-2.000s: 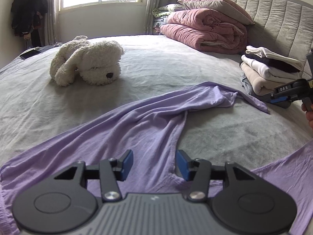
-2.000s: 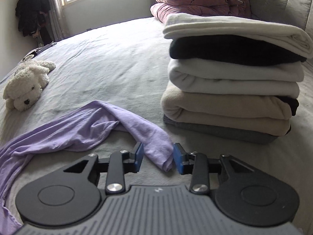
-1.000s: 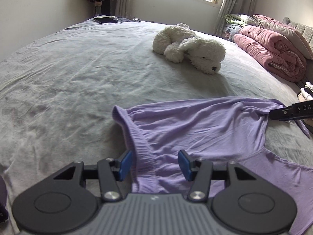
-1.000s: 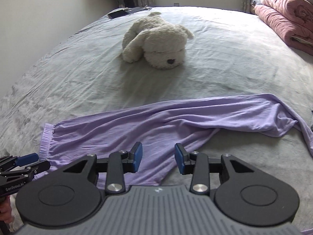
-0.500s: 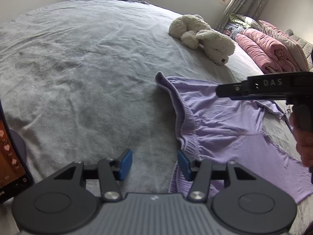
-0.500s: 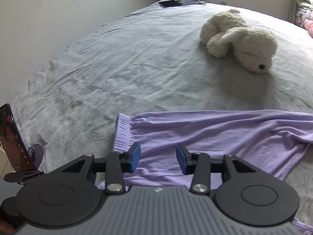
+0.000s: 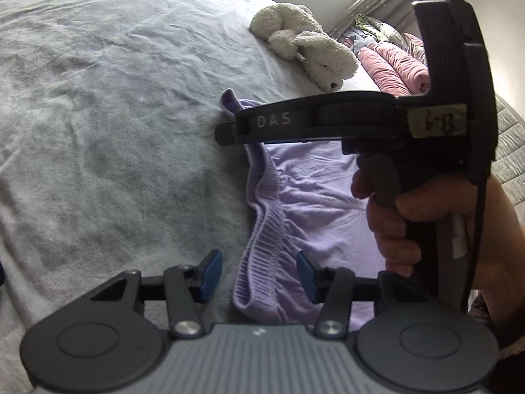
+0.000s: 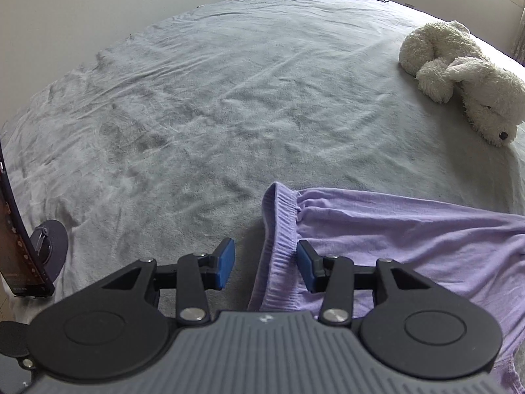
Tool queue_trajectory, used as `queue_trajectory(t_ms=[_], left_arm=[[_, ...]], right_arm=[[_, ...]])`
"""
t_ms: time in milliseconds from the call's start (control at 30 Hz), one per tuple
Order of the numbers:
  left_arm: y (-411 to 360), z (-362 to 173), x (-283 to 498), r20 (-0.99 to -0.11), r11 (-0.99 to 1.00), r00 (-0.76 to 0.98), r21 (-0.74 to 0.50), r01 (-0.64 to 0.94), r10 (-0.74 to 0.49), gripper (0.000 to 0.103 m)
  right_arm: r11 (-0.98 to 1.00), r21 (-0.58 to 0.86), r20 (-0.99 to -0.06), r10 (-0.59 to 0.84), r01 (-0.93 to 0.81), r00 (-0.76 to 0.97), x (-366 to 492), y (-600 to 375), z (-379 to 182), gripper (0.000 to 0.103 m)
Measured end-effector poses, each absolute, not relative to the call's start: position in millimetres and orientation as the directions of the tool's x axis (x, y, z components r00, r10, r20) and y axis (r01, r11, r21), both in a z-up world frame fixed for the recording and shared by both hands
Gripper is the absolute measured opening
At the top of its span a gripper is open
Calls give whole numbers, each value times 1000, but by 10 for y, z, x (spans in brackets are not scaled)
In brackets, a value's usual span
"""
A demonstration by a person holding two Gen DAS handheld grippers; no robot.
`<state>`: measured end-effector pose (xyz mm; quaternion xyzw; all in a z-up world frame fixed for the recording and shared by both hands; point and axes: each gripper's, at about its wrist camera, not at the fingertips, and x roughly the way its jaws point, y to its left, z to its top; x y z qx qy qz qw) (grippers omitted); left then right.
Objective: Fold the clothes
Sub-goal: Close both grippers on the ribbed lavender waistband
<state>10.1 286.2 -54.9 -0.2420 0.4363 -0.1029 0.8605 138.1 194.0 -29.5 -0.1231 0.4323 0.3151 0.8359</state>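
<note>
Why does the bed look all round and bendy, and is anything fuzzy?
Both wrist views use fisheye lenses, so the grey bed bulges and corners go dark. Left wrist view: the right gripper looms huge; the window is washed out. Right wrist view: the plush dog looks sharp.

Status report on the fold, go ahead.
Left gripper open, jaws straddling ribbed waistband. Right gripper open, same waistband. Lilac soft-knit trousers flat on grey bedspread, not gripped. White plush dog apart, nothing blocking.
</note>
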Motion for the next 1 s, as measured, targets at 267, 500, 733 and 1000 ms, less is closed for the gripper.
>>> queue_trajectory(t_ms=[267,500,733,1000], left_arm=[[2782,-548,117,-728,892,586,-451,-18,-356,17],[2789,-476,91,-739,922,610,-386,-38,-284,5],[2919,-374,58,-734,940,649,-331,-83,-201,5],[3171,-234,7,-723,962,690,-213,-170,-39,5]], right_arm=[[803,-9,-795,355,-596,491,1405,1974,-388,39],[833,-49,-768,322,-551,554,1428,2001,-332,7],[843,-22,-744,345,-537,572,1462,2188,-202,6],[821,-21,-717,385,-570,581,1453,2550,-49,6]])
